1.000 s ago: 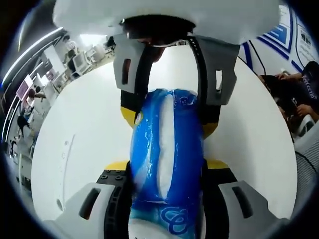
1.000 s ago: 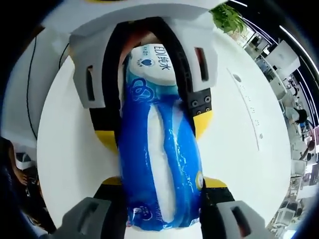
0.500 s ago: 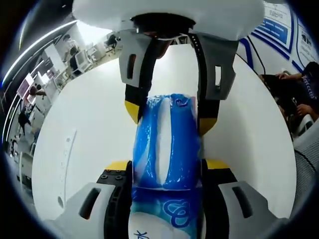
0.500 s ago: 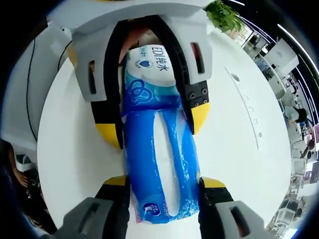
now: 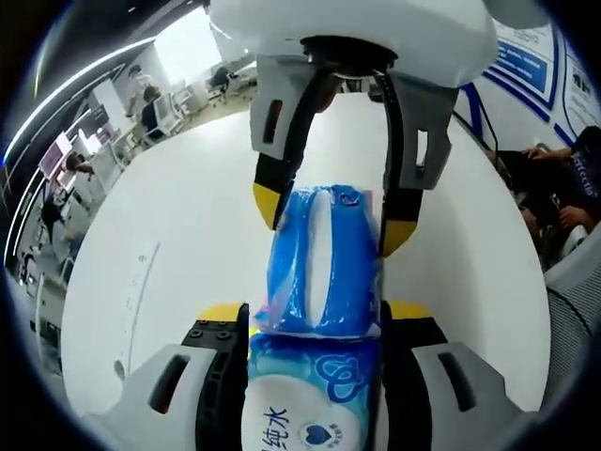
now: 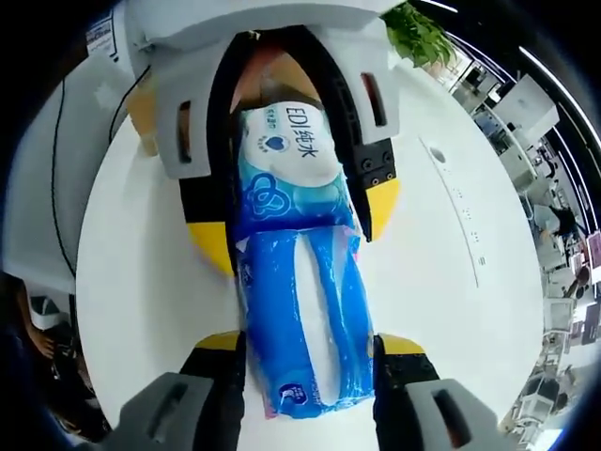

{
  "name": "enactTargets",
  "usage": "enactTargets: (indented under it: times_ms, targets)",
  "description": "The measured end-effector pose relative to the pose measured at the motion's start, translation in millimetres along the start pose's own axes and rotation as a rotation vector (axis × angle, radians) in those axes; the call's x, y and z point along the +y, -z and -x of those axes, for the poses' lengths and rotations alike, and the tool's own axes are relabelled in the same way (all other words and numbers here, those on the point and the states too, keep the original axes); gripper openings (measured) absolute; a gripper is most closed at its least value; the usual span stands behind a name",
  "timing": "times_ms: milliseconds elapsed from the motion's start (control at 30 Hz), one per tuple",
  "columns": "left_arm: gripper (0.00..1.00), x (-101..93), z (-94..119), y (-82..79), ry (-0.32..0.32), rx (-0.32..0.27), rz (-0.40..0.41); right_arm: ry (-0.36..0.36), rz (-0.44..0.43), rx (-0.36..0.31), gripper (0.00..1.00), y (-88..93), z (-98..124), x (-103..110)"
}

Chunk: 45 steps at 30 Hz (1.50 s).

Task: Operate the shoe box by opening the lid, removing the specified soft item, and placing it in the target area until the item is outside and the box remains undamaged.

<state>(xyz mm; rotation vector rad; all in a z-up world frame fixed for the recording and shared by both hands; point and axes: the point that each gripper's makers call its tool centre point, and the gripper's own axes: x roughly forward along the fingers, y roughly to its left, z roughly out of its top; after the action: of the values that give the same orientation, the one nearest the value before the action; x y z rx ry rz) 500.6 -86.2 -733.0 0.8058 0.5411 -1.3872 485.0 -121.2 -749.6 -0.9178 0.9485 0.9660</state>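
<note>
Above the white table [image 5: 169, 216], left tongs [image 5: 315, 324] and right tongs [image 6: 305, 352] both pinch the blue tissue pack [image 6: 300, 310], apparently midair.

The pack [image 5: 321, 282] is bright blue plastic with white showing through its clear middle strips; one end is paler blue-and-white with a dark blue swirl logo, dark blue lettering and a small heart mark [image 6: 299, 202]. The left gripper [image 5: 315, 324] and right gripper [image 6: 302, 352] are grey and black with yellow tips. The table [image 5: 160, 216] is plain white.
</note>
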Motion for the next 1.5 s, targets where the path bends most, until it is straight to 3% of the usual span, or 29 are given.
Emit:
enactTargets:
  times_ms: [167,333,467,767,1200,1500]
  targets:
    - [0.57,5.0,12.8,-1.0,-0.015,-0.019,0.037,0.007,-0.014,0.0,0.53,-2.8,6.0,2.7]
    - [0.57,6.2,28.6,1.6,-0.034,-0.031,0.048,0.034,-0.107,-0.061,0.53,-16.0,16.5,1.7]
    - [0.57,7.9,41.9,5.9,-0.047,-0.05,0.096,0.059,-0.125,-0.082,0.53,-24.0,23.9,0.0]
    - [0.57,20.4,91.4,30.7,-0.12,-0.083,0.187,0.122,-0.302,-0.231,0.53,-64.4,44.0,-7.3]
    - [0.58,27.8,168.3,70.8,-0.214,-0.151,0.279,0.141,-0.435,-0.393,0.52,-119.0,56.5,6.2]
    - [0.58,23.4,209.4,105.1,-0.27,-0.164,0.324,0.162,-0.537,-0.513,0.52,-153.7,66.2,11.4]
